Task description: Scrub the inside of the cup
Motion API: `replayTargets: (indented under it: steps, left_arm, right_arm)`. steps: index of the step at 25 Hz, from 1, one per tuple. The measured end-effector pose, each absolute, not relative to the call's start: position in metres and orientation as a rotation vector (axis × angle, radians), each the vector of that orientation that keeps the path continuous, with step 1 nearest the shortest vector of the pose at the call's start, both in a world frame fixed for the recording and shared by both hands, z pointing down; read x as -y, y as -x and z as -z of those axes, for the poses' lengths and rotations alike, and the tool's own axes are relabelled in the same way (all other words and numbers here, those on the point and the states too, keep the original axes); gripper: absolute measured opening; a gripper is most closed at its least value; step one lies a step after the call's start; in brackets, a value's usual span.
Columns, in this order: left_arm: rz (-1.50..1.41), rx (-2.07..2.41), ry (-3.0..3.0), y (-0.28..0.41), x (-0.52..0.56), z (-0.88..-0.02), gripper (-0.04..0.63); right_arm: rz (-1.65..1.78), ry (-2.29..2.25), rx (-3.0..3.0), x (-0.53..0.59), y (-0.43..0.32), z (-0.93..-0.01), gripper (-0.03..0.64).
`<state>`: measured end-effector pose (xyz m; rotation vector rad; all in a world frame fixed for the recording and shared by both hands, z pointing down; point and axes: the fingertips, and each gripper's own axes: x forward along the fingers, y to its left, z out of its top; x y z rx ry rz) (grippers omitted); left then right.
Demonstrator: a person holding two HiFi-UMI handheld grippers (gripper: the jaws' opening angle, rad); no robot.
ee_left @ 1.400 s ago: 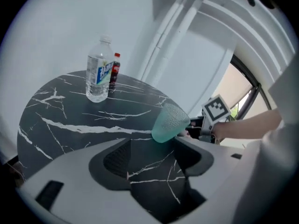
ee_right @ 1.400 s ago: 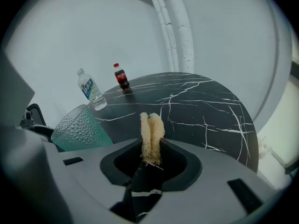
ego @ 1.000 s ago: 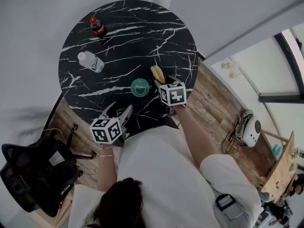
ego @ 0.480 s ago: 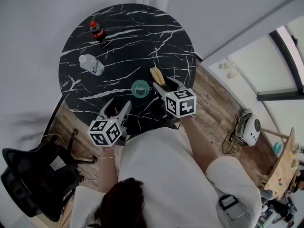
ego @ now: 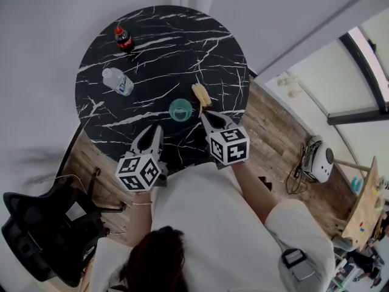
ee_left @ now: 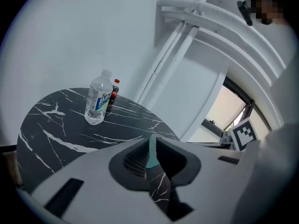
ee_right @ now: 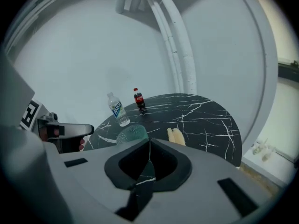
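Observation:
A teal cup (ego: pixel 180 109) stands upright near the front edge of the round black marble table (ego: pixel 213 47); in the right gripper view the cup (ee_right: pixel 131 134) shows just over the jaws. A yellow sponge-like scrubber (ego: pixel 201 94) lies to its right, also in the right gripper view (ee_right: pixel 176 135). My left gripper (ego: pixel 153 130) hovers at the table's front edge, left of the cup. My right gripper (ego: pixel 204 115) hovers just right of the cup, short of the scrubber. Both have just been closing and their jaws stand together with nothing between them: left gripper (ee_left: pixel 152 146), right gripper (ee_right: pixel 149 141).
A clear water bottle (ego: pixel 117 81) lies or leans at the table's left, and a cola bottle (ego: pixel 124 38) stands at the far left rim. A black office chair (ego: pixel 36 224) sits on the wooden floor at lower left. A white appliance (ego: pixel 319 160) rests at the right.
Both grippers' jaws went from wide open to closed. Both grippers drew back from the table toward the person and rose, the right one away from the scrubber.

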<state>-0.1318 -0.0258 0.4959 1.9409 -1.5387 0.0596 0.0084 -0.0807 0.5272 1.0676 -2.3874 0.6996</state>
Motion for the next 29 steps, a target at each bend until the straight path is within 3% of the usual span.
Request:
replayTargets:
  steps: [7, 29]
  left_arm:
    - [-0.092, 1.557, -1.969, 0.127, 0.025, -0.493, 0.018]
    - [-0.110, 1.576, -1.953, 0.125, 0.023, -0.496, 0.011]
  right_arm:
    - [-0.621, -1.088, 2.402, 0.070, 0.000, -0.523, 0.034]
    - [-0.598, -1.119, 2.414, 0.064, -0.007, -0.518, 0.034]
